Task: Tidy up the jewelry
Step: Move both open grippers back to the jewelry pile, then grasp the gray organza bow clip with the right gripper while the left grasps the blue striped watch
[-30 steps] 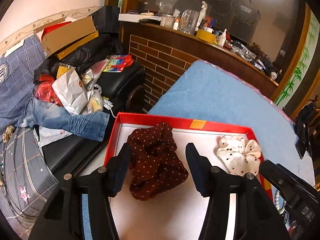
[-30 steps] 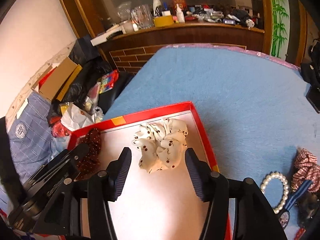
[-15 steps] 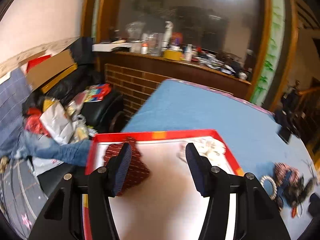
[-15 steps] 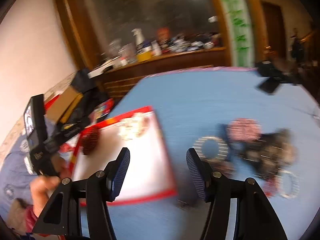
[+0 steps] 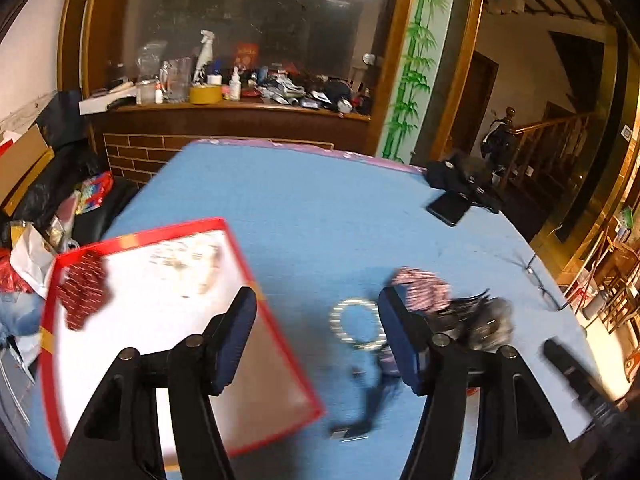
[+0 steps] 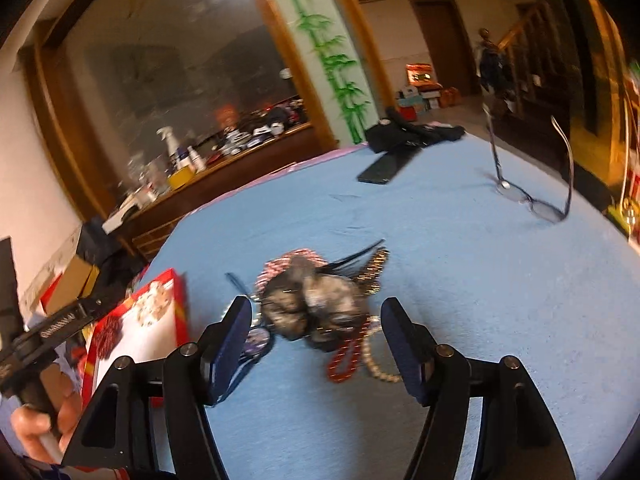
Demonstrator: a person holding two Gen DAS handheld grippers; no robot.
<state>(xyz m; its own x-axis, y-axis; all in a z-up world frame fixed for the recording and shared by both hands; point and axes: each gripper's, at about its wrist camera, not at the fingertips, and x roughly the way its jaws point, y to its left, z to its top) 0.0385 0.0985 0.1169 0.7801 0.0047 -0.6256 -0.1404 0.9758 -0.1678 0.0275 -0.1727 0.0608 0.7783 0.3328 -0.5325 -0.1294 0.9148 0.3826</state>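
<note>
A red-rimmed white tray [image 5: 276, 332] lies on the blue table, holding a dark red dotted scrunchie [image 5: 82, 290] and a white dotted scrunchie [image 5: 192, 260]; it also shows in the right wrist view [image 6: 178, 312]. A pile of jewelry sits to its right: a pearl bracelet [image 5: 340, 326], a red patterned scrunchie [image 5: 424, 286] and a grey fuzzy scrunchie [image 6: 316, 308] over red beads [image 6: 344, 360]. My left gripper [image 5: 316, 332] is open and empty above the tray's right edge. My right gripper [image 6: 316, 340] is open and empty, its fingers either side of the grey scrunchie.
Eyeglasses [image 6: 536, 200], a black phone [image 6: 384, 168] and dark cloth [image 6: 412, 134] lie farther back on the blue table. A cluttered wooden counter [image 5: 224, 108] stands behind. The other gripper and hand [image 6: 36, 360] are at the left.
Both grippers have swung right, away from the tray toward the jewelry pile. The right gripper now faces the grey scrunchie. Both stay open and empty.
</note>
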